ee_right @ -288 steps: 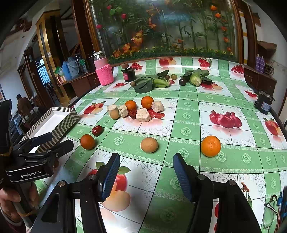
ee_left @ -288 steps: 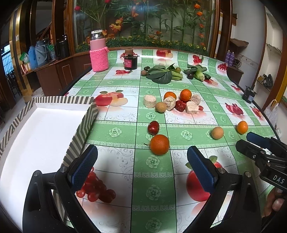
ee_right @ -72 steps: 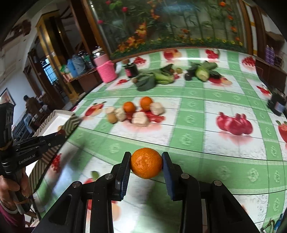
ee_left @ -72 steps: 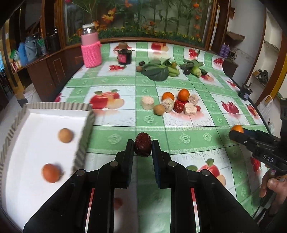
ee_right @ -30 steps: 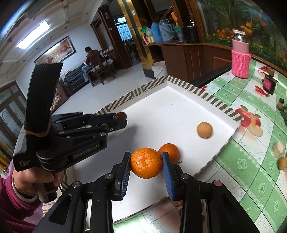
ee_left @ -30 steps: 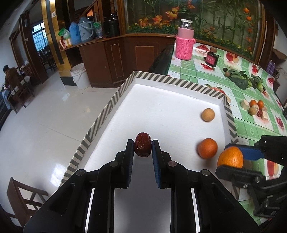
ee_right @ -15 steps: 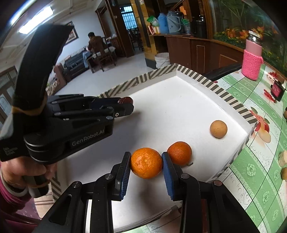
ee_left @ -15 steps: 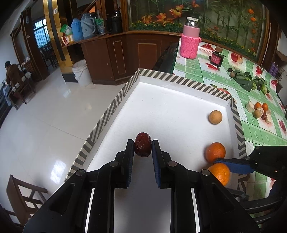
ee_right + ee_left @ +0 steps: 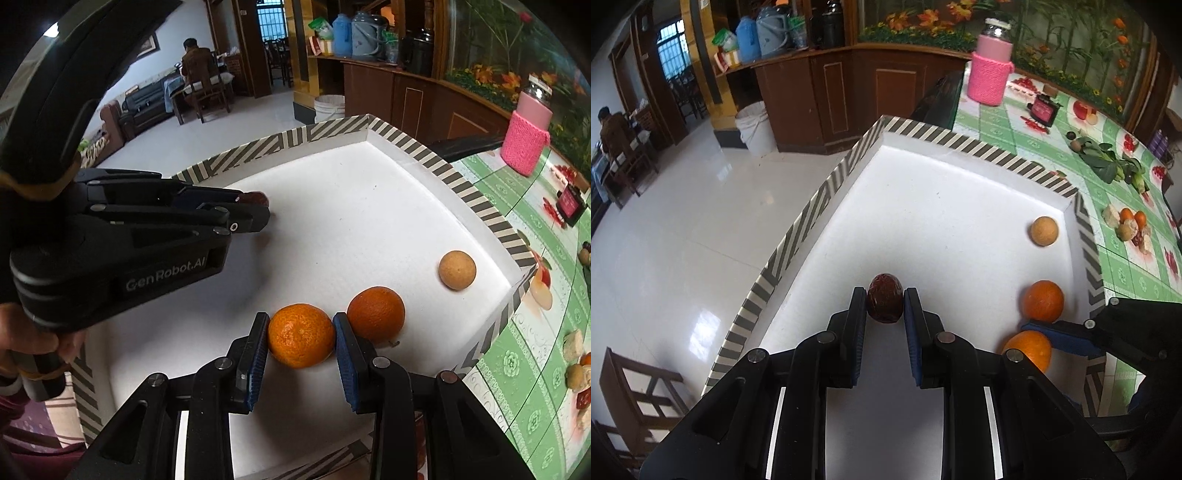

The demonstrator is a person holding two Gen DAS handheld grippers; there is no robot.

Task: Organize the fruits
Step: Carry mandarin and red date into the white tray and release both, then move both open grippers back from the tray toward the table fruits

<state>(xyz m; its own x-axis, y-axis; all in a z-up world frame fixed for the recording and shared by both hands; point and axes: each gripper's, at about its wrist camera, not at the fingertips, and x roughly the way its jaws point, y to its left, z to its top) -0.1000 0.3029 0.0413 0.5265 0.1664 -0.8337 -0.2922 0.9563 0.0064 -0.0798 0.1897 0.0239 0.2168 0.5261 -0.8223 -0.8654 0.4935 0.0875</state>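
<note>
My left gripper [image 9: 885,300] is shut on a dark red date [image 9: 884,298] low over the white floor of the striped-rim tray [image 9: 812,206]. It also shows in the right wrist view [image 9: 255,206], with the date [image 9: 253,198] at its tip. My right gripper [image 9: 300,334] is shut on an orange [image 9: 301,335] just over the tray floor [image 9: 354,229], beside a second orange [image 9: 376,314] lying in the tray. In the left wrist view the held orange [image 9: 1028,349] sits below the lying orange [image 9: 1043,300]. A tan round fruit [image 9: 1044,231] [image 9: 457,270] lies near the tray's right wall.
The green fruit-print table [image 9: 1126,266] lies right of the tray with a cluster of fruits and pale chunks [image 9: 1130,227], leafy greens [image 9: 1108,164], a dark jar [image 9: 1044,110] and a pink knitted bottle [image 9: 991,74]. The tray's left rim overhangs the tiled floor [image 9: 683,229].
Both grippers have sunk lower into the tray, still holding their fruit. The right gripper's orange has come down next to the orange lying in the tray.
</note>
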